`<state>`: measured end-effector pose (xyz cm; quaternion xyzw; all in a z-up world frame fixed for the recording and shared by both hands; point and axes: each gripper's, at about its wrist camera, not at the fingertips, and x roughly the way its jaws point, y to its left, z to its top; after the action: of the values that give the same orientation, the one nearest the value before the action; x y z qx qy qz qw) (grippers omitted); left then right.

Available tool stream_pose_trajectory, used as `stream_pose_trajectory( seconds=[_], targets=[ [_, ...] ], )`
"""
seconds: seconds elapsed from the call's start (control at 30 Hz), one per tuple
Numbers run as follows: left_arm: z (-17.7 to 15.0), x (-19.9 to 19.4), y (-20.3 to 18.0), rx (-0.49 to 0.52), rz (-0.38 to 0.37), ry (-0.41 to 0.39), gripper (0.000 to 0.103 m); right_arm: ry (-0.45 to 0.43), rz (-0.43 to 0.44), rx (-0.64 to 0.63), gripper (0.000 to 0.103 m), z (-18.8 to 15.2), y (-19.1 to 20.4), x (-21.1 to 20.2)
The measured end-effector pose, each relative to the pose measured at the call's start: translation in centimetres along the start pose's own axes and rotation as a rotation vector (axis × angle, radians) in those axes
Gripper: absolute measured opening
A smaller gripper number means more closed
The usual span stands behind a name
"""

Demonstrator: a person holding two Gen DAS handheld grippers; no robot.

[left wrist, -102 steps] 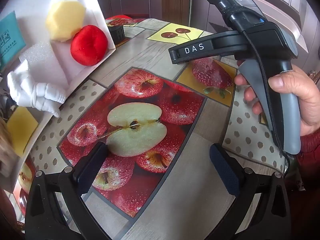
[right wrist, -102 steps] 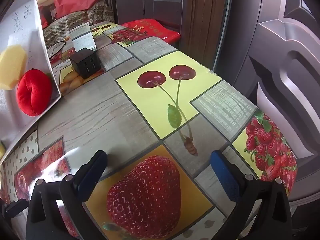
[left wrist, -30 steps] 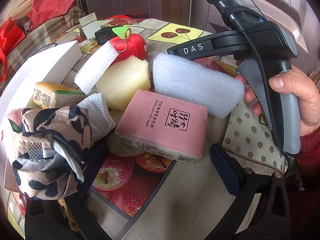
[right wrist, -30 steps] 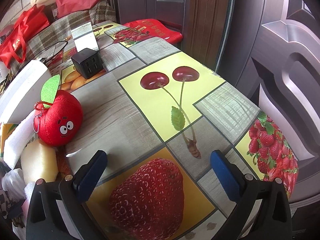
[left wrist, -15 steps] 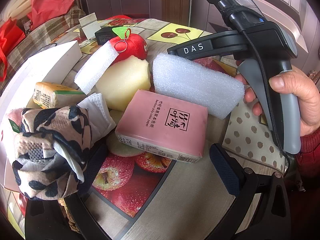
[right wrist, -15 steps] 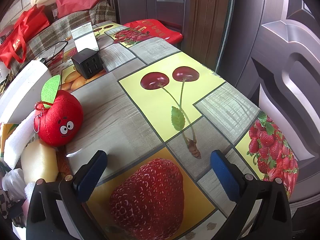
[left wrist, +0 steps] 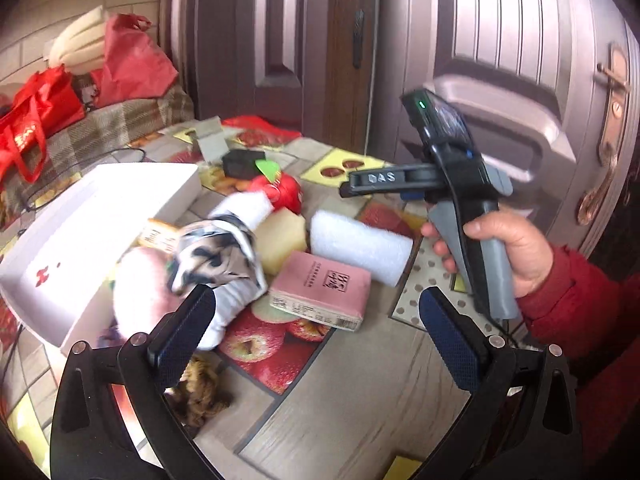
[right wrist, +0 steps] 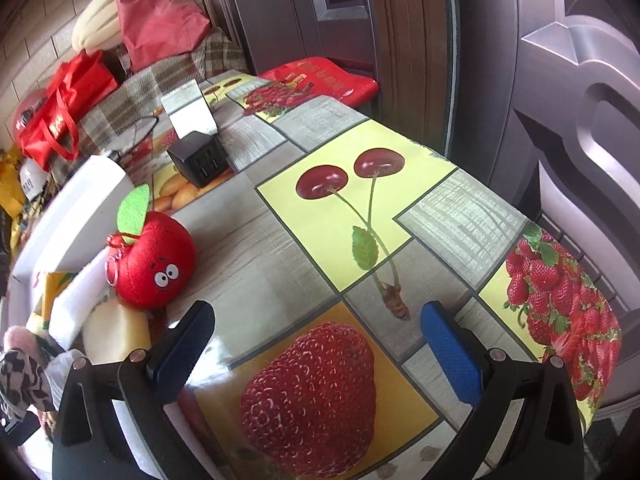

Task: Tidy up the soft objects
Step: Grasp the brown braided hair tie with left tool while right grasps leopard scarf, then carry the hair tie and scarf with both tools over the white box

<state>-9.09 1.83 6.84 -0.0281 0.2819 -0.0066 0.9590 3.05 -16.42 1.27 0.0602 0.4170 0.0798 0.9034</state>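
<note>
Now the left gripper, fingers spread and holding nothing, has pulled up and back from the heaped soft objects at frame centre, the right gripper likewise open-fingered and idle, so sorting into the white box seems yet to begin.

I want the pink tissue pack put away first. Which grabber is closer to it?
Left. The left gripper hangs open just in front of the pink tissue pack. The right gripper is off to its right, over the strawberry print, and its own camera doesn't show the pack.
</note>
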Motion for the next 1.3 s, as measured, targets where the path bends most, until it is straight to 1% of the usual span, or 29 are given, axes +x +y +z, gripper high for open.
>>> stream_pose_trajectory(
  seconds=[0.03, 0.1, 0.13, 0.2, 0.27, 0.33, 0.43, 0.5, 0.57, 0.6, 0.63, 0.7, 0.73, 0.8, 0.83, 0.87, 0.9, 0.93, 0.97, 1.03, 1.1, 1.13, 1.17, 1.2, 1.23, 1.27, 1.3],
  targets=[
    [-0.1, -1.3, 1.0, -0.026, 0.023, -0.027, 0.103, -0.025, 0.033, 0.021, 0.103, 0.0, -0.4, -0.4],
    [-0.5, -3.2, 3.2, -0.062, 0.102, -0.054, 0.103, -0.093, 0.091, 0.047, 0.103, 0.1, -1.3, -1.6],
    [-0.8, -3.7, 4.3, -0.080, 0.135, -0.048, 0.103, -0.138, 0.128, 0.049, 0.103, 0.1, -1.6, -2.3],
    [-1.7, -4.3, 6.4, -0.133, 0.177, -0.021, 0.103, -0.229, 0.229, 0.035, 0.103, 0.1, -2.0, -3.9],
    [-2.5, -4.3, 7.7, -0.181, 0.188, 0.014, 0.101, -0.281, 0.321, -0.013, 0.103, 0.0, -2.0, -5.1],
    [-3.2, -3.9, 8.0, -0.198, 0.169, 0.047, 0.097, -0.267, 0.365, -0.097, 0.103, -0.2, -1.1, -5.7],
    [-4.2, -2.7, 7.3, -0.176, 0.157, 0.117, 0.096, -0.218, 0.383, -0.212, 0.103, -1.1, 0.4, -6.0],
    [-5.0, -1.6, 6.6, -0.162, 0.164, 0.175, 0.090, -0.176, 0.403, -0.258, 0.103, -1.9, 1.1, -5.8],
    [-5.3, -0.5, 6.5, -0.166, 0.148, 0.209, 0.081, -0.127, 0.422, -0.285, 0.102, -2.5, 1.7, -5.4],
    [-5.4, -0.1, 6.3, -0.167, 0.141, 0.221, 0.081, -0.108, 0.439, -0.288, 0.102, -2.8, 1.8, -5.4],
    [-5.5, 0.1, 6.2, -0.165, 0.135, 0.229, 0.081, -0.100, 0.475, -0.289, 0.102, -3.1, 1.7, -5.8],
    [-5.3, 0.8, 6.1, -0.156, 0.126, 0.247, 0.081, -0.100, 0.592, -0.328, 0.101, -4.0, 2.2, -7.1],
    [-5.1, 1.1, 6.0, -0.152, 0.126, 0.255, 0.081, -0.094, 0.642, -0.373, 0.101, -4.6, 2.8, -7.9],
    [-4.7, 1.9, 5.9, -0.144, 0.122, 0.275, 0.081, -0.069, 0.687, -0.502, 0.101, -6.3, 4.9, -9.1],
    [-4.6, 2.4, 5.9, -0.141, 0.121, 0.285, 0.076, -0.048, 0.698, -0.561, 0.101, -7.2, 6.0, -9.3],
    [-4.7, 2.9, 5.9, -0.140, 0.117, 0.300, 0.066, -0.017, 0.713, -0.615, 0.101, -8.1, 7.2, -9.4],
    [-4.8, 3.3, 5.9, -0.143, 0.118, 0.320, 0.062, 0.017, 0.730, -0.665, 0.099, -9.1, 8.3, -9.3],
    [-4.7, 3.4, 5.9, -0.132, 0.129, 0.312, 0.062, 0.072, 0.741, -0.767, 0.089, -10.9, 10.4, -8.8],
    [-4.7, 3.5, 5.9, -0.129, 0.133, 0.318, 0.062, 0.072, 0.741, -0.767, 0.075, -10.9, 10.4, -8.8],
    [-4.5, 3.6, 5.9, -0.129, 0.140, 0.323, 0.062, 0.111, 0.698, -0.862, 0.062, -12.6, 12.2, -8.2],
    [-4.5, 3.9, 5.8, -0.111, 0.151, 0.323, 0.062, 0.133, 0.658, -0.910, 0.060, -13.6, 13.1, -7.5],
    [-4.4, 4.0, 5.6, -0.093, 0.161, 0.323, 0.052, 0.137, 0.643, -0.925, 0.051, -13.9, 13.2, -7.2],
    [-4.5, 4.0, 5.4, -0.075, 0.164, 0.319, 0.037, 0.145, 0.639, -0.937, 0.050, -14.2, 13.3, -7.1],
    [-4.5, 3.8, 5.3, -0.070, 0.145, 0.316, 0.032, 0.144, 0.641, -0.946, 0.046, -14.2, 13.2, -7.1],
    [-4.6, 3.5, 5.2, -0.069, 0.129, 0.311, 0.030, 0.143, 0.653, -0.951, 0.039, -14.2, 13.0, -7.4],
    [-4.8, 3.2, 5.1, -0.067, 0.126, 0.309, 0.029, 0.142, 0.668, -0.947, 0.036, -14.0, 12.6, -7.6],
    [-4.9, 2.7, 4.9, -0.060, 0.129, 0.298, 0.029, 0.137, 0.676, -0.936, 0.036, -13.9, 12.4, -7.9]
  ],
)
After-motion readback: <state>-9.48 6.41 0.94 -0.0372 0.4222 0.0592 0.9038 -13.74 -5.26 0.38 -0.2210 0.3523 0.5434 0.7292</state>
